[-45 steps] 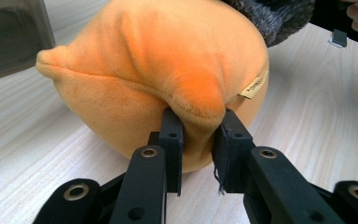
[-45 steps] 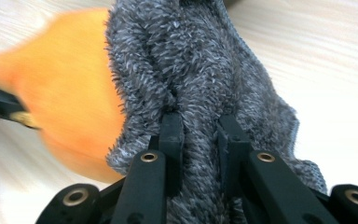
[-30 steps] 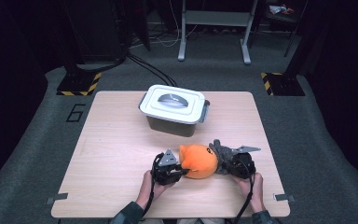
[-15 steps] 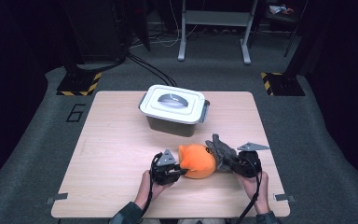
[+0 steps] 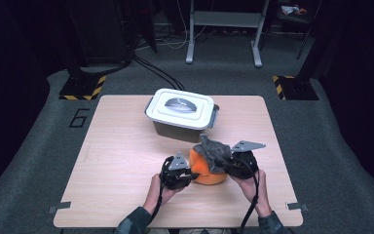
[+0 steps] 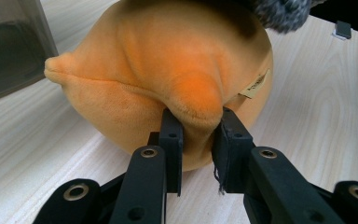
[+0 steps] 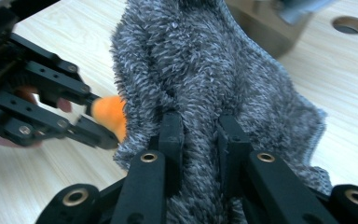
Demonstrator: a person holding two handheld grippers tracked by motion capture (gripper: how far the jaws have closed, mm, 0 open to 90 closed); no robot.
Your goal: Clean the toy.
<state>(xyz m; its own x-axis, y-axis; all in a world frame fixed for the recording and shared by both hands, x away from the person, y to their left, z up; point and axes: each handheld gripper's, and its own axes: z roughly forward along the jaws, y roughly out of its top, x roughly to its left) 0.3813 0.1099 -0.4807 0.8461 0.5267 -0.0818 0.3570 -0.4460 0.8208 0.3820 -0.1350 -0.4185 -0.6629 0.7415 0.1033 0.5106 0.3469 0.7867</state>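
Orange plush toy (image 5: 205, 170), round-bodied, soft pile, small cloth tag on one side; rests on the pale wood worktop (image 5: 121, 161) near the person's edge, in front of the lidded box.

Grey fleecy cloth (image 5: 214, 151), shaggy, stitched hem; draped over the top and right side of the toy, one peak pulled up into a point.

Left gripper (image 5: 187, 173): jaws clamped on a raised fold or stub of orange plush low on the toy's side, plainly pinched in the left gripper view (image 6: 196, 133). Serves as the anchor.

Right gripper (image 5: 226, 163): jaws closed on a bunch of the grey cloth, pile squeezed between the pads (image 7: 199, 140); lifts the fabric above the toy.

White-lidded grey box (image 5: 182, 112), handle recess in the lid, side clasps; stands behind the toy toward the middle of the worktop, lid on, apart from both grippers.

Step in hand, as judged: parting cloth from toy, one gripper holding the toy down while the other draws the cover upward. The cloth is partly raised yet clings over the toy's crown.

Next move calls for: a steady upward and outward pull on the cloth, firm hold kept on the plush so the toy is not dragged along; risk of the fleece snagging or the fold slipping free.
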